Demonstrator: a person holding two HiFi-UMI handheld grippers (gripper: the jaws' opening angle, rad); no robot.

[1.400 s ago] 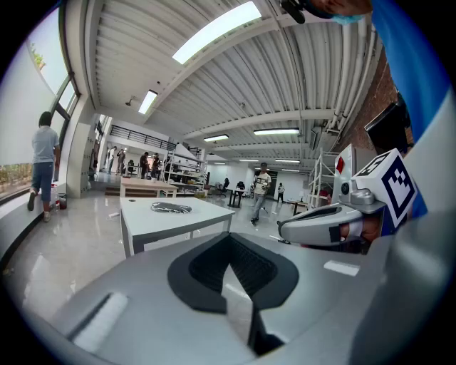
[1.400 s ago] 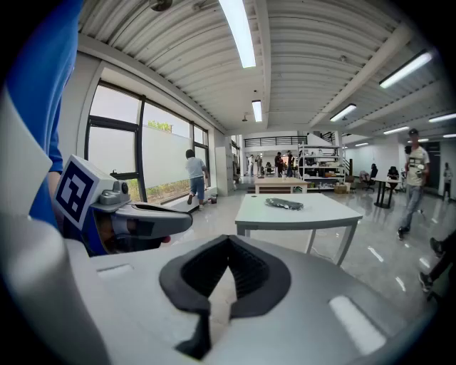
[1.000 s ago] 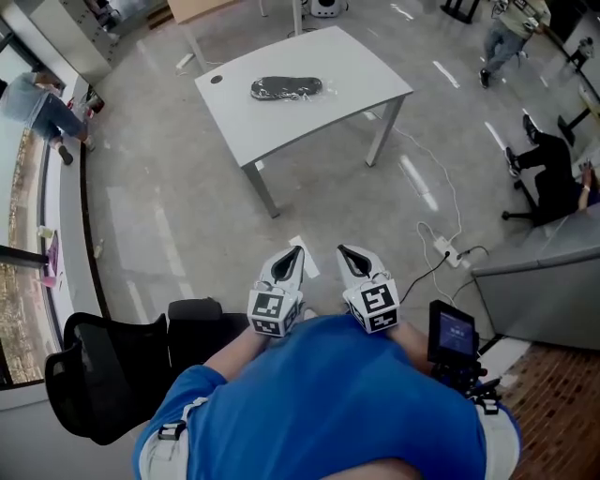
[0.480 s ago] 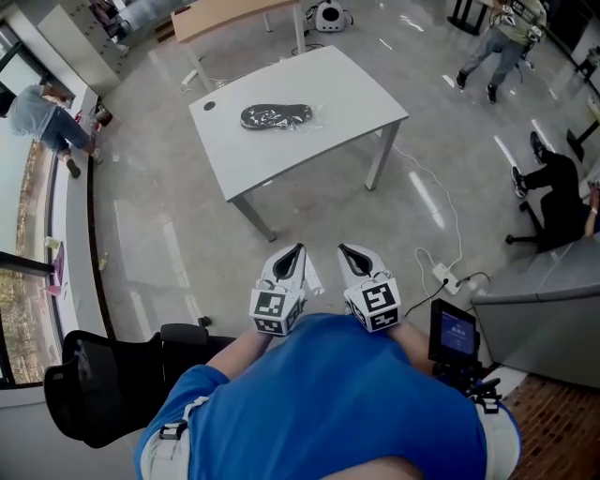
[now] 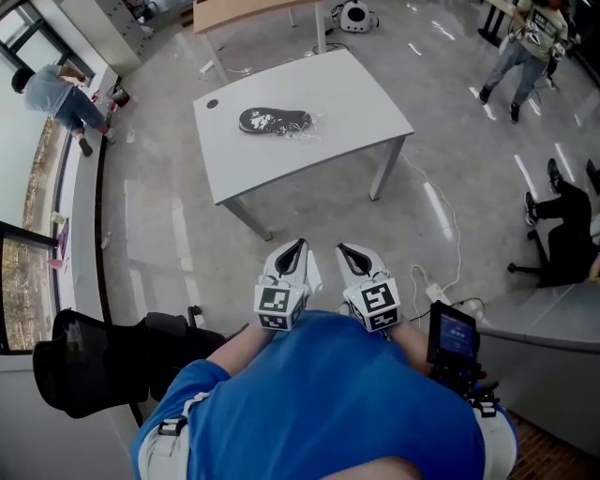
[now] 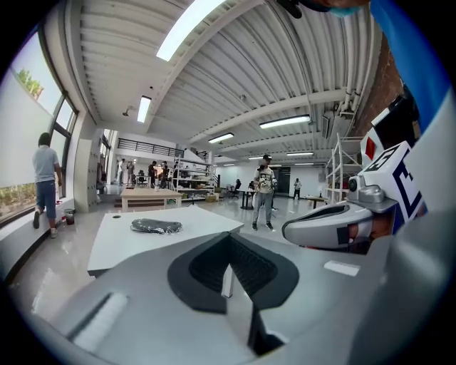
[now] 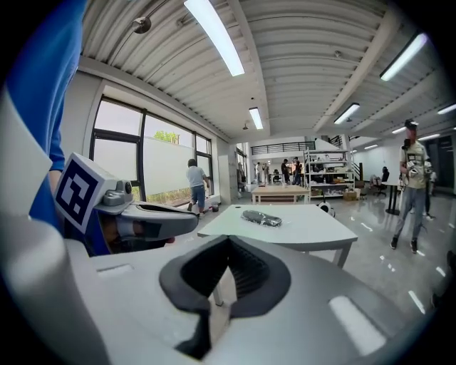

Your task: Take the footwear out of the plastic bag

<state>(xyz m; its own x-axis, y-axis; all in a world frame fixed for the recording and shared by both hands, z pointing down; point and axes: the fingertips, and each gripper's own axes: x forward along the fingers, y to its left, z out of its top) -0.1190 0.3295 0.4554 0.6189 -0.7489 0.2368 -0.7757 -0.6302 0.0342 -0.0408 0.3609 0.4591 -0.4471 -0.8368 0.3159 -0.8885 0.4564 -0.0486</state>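
Note:
A dark piece of footwear in a clear plastic bag (image 5: 275,121) lies on a grey table (image 5: 356,94), well ahead of me. The bagged footwear (image 6: 156,227) is small in the left gripper view and the same bag (image 7: 261,218) is small in the right gripper view. My left gripper (image 5: 294,249) and right gripper (image 5: 349,252) are held side by side close to my chest, above the floor and short of the table. Both are shut with nothing between their jaws.
A black office chair (image 5: 94,356) stands at my lower left. A power strip with cables (image 5: 433,294) lies on the floor to the right, near a black device (image 5: 453,336). People walk at the far left (image 5: 61,94) and far right (image 5: 525,47). A wooden table (image 5: 253,11) stands beyond.
The view has shifted forward: the table with the bagged footwear sits slightly lower and nearer in the head view. Both grippers stay shut and in the same place near my chest.

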